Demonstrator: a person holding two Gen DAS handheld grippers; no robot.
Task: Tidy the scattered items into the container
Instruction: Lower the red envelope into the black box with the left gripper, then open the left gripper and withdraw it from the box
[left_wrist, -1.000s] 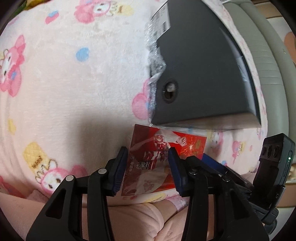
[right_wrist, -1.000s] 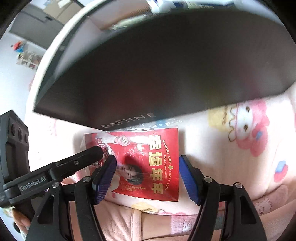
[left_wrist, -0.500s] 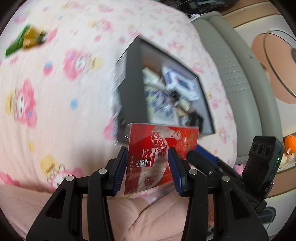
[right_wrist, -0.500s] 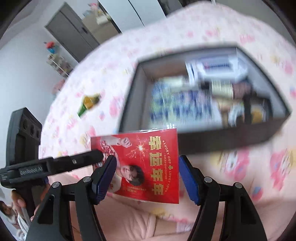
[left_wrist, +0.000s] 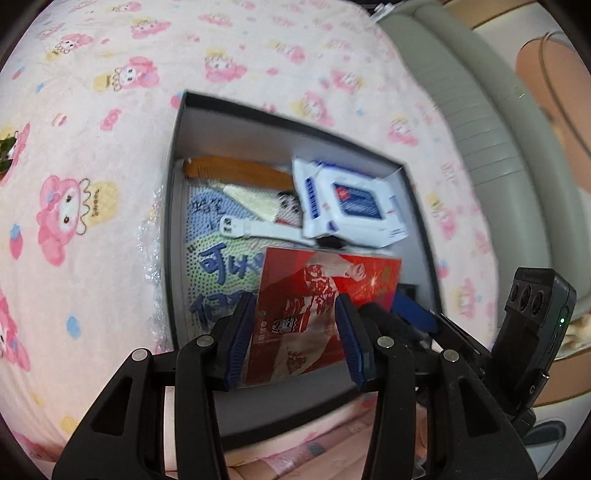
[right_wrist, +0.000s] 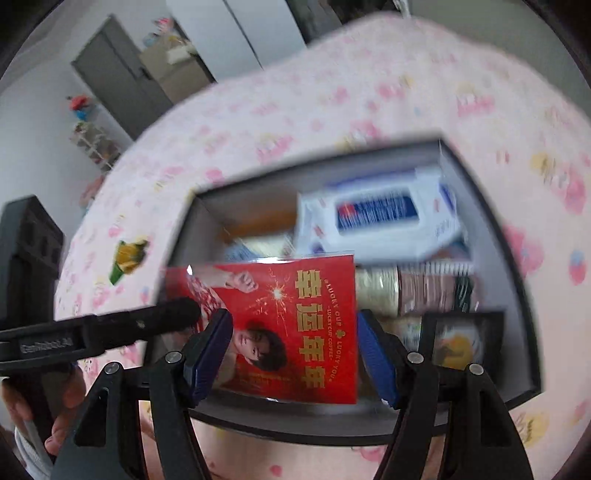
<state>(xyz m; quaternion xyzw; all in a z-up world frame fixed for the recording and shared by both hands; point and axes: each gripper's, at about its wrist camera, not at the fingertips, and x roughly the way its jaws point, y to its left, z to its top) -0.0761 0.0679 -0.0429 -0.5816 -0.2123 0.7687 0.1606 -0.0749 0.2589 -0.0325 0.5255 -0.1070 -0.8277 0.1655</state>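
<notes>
I hold the flat red printed packet (left_wrist: 325, 295) above the near end of the dark open-topped box (left_wrist: 173, 206), which sits on the pink cartoon-print bedspread (left_wrist: 92, 184). My left hand-held gripper (left_wrist: 293, 336) has its blue pads hard against the packet's two side edges. My right hand-held gripper (right_wrist: 293, 354) brackets the same packet (right_wrist: 291, 325), its left pad on the edge; whether the right pad touches I cannot tell.

The box is crowded: a white-and-blue wrapped pack (left_wrist: 351, 206) fills the far right, an orange band (left_wrist: 236, 171) lies along the far wall, and a blue-lettered sheet (left_wrist: 218, 266) covers the left floor. Open room is mostly over the near-right corner, under the packet.

Only the right wrist view shows a small black-framed picture (right_wrist: 465, 336) near right in the box (right_wrist: 491, 206), plus a green-and-yellow wrapped item (right_wrist: 127, 258) loose on the bedspread to the left. Only the left view shows the grey padded headboard (left_wrist: 480, 122) at far right.
</notes>
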